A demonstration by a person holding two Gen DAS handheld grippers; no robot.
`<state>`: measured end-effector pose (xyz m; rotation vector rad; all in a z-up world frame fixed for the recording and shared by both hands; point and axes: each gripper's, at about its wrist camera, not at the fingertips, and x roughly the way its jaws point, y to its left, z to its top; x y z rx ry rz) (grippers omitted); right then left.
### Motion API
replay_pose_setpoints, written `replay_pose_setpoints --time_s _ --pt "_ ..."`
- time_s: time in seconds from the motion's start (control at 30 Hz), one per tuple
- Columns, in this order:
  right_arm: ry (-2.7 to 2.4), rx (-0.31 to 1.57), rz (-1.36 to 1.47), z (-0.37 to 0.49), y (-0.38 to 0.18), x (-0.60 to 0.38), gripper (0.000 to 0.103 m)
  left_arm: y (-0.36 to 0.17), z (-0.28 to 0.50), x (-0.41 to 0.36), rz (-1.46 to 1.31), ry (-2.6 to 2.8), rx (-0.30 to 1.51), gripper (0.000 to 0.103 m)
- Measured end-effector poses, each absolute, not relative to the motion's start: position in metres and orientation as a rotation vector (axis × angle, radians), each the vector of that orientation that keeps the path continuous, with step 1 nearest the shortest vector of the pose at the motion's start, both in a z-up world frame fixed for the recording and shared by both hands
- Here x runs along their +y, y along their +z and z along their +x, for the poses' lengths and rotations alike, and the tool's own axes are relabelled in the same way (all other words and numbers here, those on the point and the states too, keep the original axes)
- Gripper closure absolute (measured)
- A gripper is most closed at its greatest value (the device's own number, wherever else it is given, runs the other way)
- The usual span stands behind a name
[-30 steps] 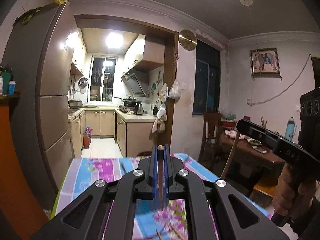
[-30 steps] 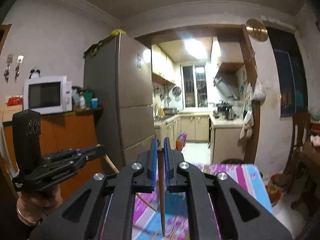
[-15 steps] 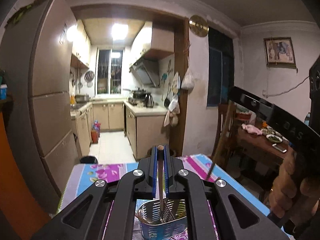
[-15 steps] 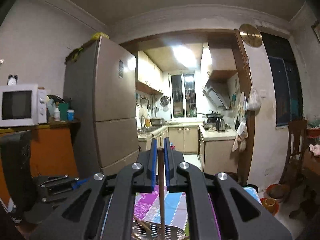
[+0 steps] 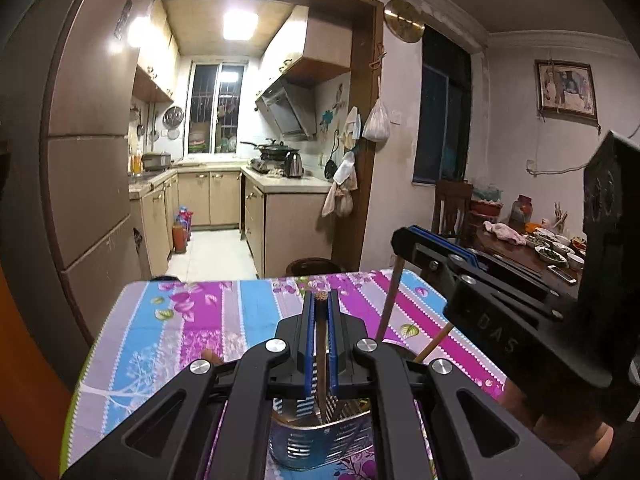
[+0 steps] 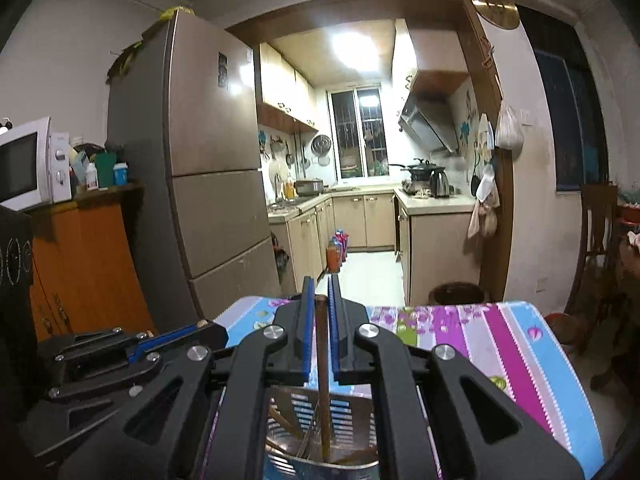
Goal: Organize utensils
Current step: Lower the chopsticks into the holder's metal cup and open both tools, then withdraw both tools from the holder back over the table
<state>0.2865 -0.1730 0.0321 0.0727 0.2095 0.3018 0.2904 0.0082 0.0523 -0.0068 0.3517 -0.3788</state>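
Observation:
My left gripper [image 5: 319, 300] is shut on a wooden chopstick [image 5: 321, 344] that hangs upright, its lower end inside a perforated steel utensil holder [image 5: 296, 446]. To its right, my right gripper [image 5: 400, 240] pinches a second chopstick [image 5: 389, 304] slanting down toward the same holder. In the right wrist view, the right gripper [image 6: 319, 284] is shut on that chopstick [image 6: 323, 368], whose tip reaches into the holder [image 6: 340, 404] among several other sticks. The left gripper [image 6: 208, 330] shows at the lower left.
The holder stands on a table with a striped floral cloth [image 5: 180, 320]. A tall fridge [image 6: 208, 160] and an orange cabinet [image 6: 88, 264] with a microwave [image 6: 28, 164] are on the left. A dining table with dishes [image 5: 532, 248] is on the right, a bin [image 6: 456, 294] beyond.
Both grippers have come down and forward over the table. The steel holder has come into view beneath them, and both chopsticks' lower ends now dip into it.

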Motion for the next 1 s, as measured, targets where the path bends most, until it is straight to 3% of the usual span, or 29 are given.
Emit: replay_pose_setpoints --time_s 0.27,0.4,0.53,0.7,0.77,0.83,0.87,1.0 --pt "0.284 0.262 0.069 0.286 0.019 -0.169 0.096 0.044 0.284 0.015 -0.010 -0.341 0.343 0.095" --pt "0.273 0.219 0.087 0.271 0.033 -0.178 0.083 0.057 0.270 0.020 0.000 -0.319 0.296 0.093" --pt "0.270 0.153 0.090 0.242 0.055 -0.196 0.081 0.078 0.249 0.034 -0.003 -0.289 0.227 0.086" --pt "0.275 0.087 0.124 0.191 0.079 -0.230 0.079 0.104 0.206 0.050 0.030 -0.249 0.130 0.086" --pt "0.271 0.056 0.123 0.159 0.086 -0.246 0.073 0.110 0.178 0.059 0.056 -0.237 0.079 0.086" --pt "0.260 0.031 0.121 0.122 0.087 -0.264 0.058 0.112 0.144 0.072 0.077 -0.228 0.039 0.086" --pt "0.257 0.017 0.118 0.103 0.085 -0.273 0.056 0.111 0.128 0.078 0.086 -0.225 0.026 0.084" --pt "0.184 0.005 0.077 0.037 0.066 -0.304 0.038 0.099 0.065 0.105 0.126 -0.164 -0.017 0.072"
